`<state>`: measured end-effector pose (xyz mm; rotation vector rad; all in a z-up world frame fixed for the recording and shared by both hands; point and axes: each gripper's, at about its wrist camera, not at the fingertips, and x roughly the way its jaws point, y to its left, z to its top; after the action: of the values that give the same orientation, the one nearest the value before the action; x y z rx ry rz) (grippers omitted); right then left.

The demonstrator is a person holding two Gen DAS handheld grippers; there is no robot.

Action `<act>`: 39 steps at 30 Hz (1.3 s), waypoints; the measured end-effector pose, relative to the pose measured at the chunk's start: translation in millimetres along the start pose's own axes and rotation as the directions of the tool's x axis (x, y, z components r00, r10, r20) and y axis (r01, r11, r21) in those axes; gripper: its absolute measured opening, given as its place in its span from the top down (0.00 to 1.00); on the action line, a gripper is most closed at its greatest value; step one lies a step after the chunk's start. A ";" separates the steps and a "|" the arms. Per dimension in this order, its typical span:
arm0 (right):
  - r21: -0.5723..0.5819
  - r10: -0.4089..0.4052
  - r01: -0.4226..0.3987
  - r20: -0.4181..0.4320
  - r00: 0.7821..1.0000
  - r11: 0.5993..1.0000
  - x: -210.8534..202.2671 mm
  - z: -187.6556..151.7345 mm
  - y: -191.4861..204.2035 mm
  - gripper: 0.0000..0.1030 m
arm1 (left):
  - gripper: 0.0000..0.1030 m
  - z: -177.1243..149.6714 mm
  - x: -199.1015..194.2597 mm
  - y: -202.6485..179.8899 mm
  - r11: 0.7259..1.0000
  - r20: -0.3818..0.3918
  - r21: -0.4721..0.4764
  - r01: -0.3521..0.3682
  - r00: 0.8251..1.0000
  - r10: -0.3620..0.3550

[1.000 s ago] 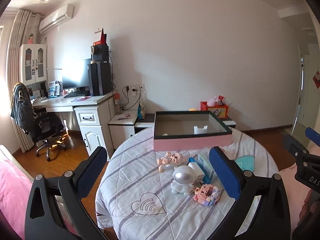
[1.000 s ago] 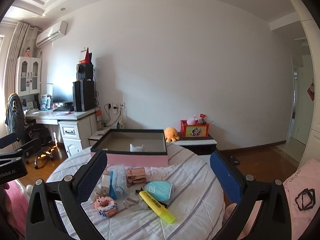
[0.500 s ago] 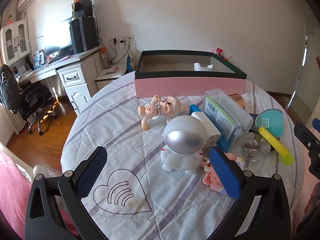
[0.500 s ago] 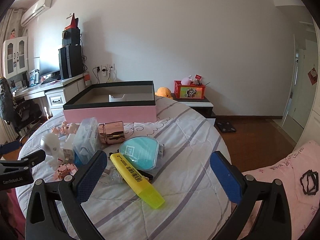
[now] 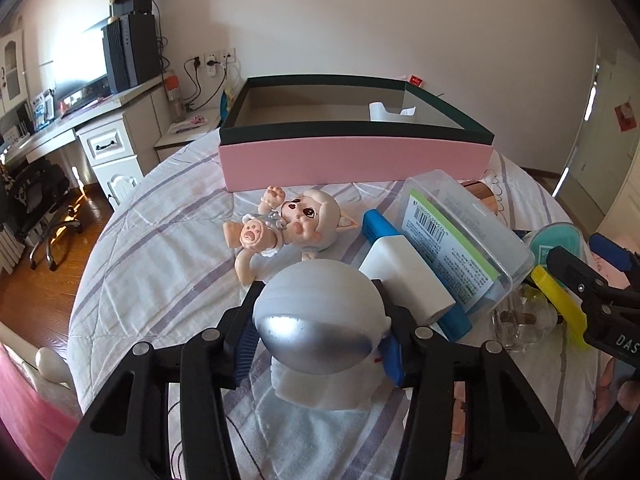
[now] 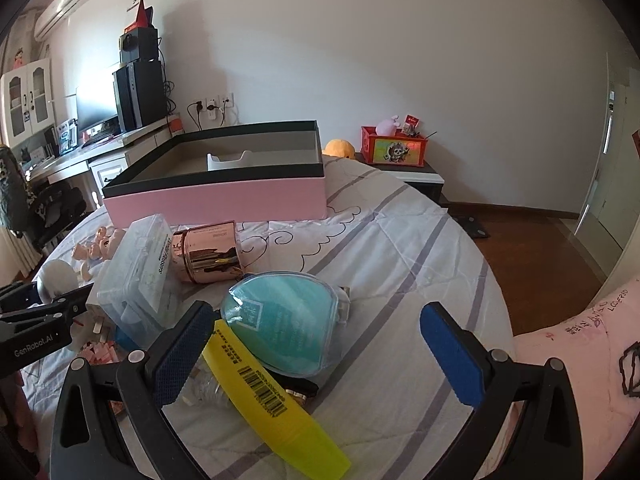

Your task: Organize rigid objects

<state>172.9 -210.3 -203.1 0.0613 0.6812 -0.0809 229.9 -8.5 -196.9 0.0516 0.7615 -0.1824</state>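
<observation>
One pink box (image 5: 356, 158) at upper centre. Two figures: one astronaut (image 5: 320, 328), one pink-faced doll (image 5: 296, 220). One clear case (image 5: 460, 236), one copper tin (image 6: 208, 250), one teal pouch (image 6: 284, 320), one yellow highlighter (image 6: 272, 396), one small brick model (image 6: 100, 354).

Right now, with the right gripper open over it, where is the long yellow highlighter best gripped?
Probably mid-barrel, near the barcode, on the long yellow highlighter, coming from above with the right gripper turned so its jaws cross the flat long sides. It lies diagonally, its upper end tucked beside the teal clamshell case; the near end is clear.
</observation>
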 end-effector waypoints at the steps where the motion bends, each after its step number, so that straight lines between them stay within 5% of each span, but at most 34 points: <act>1: -0.001 -0.009 0.009 -0.016 1.000 1.000 4.1 1.4 1.0 0.00 | 0.50 -0.8 -2.5 -0.7 1.000 0.008 0.004 -0.011 1.000 0.011; 14: -0.010 0.035 -0.037 -0.160 0.986 0.999 42.0 14.2 9.2 0.06 | 0.50 -0.4 -20.5 14.2 0.999 0.044 -0.011 -0.050 0.998 0.050; 16: -0.004 0.057 -0.058 -0.151 0.987 0.998 39.7 14.4 8.4 0.25 | 0.50 -0.2 -21.2 14.7 0.998 0.046 -0.010 -0.054 0.997 0.054; 22: -0.005 0.051 -0.052 -0.117 0.992 0.999 30.2 14.6 5.1 0.25 | 0.50 5.5 -30.5 13.2 0.998 0.076 -0.010 -0.058 0.995 0.058; 26: -0.015 0.032 -0.032 -0.002 0.999 0.999 3.2 19.3 6.5 0.25 | 0.50 13.6 -48.1 11.6 0.997 0.137 -0.012 -0.075 0.988 0.076; 33: -0.050 0.035 -0.023 0.253 0.967 0.998 -64.5 37.6 22.9 0.25 | 0.50 28.1 -98.9 1.2 0.994 0.311 -0.036 -0.105 0.944 0.112; 39: -0.104 0.072 -0.029 0.438 0.896 0.994 -121.7 50.3 49.7 0.25 | 0.50 36.3 -150.9 -6.9 0.987 0.465 -0.069 -0.146 0.870 0.161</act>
<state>115.0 -158.5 -85.8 -0.0321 0.2259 -0.0103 146.4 2.5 -66.3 0.0355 0.2701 -0.0257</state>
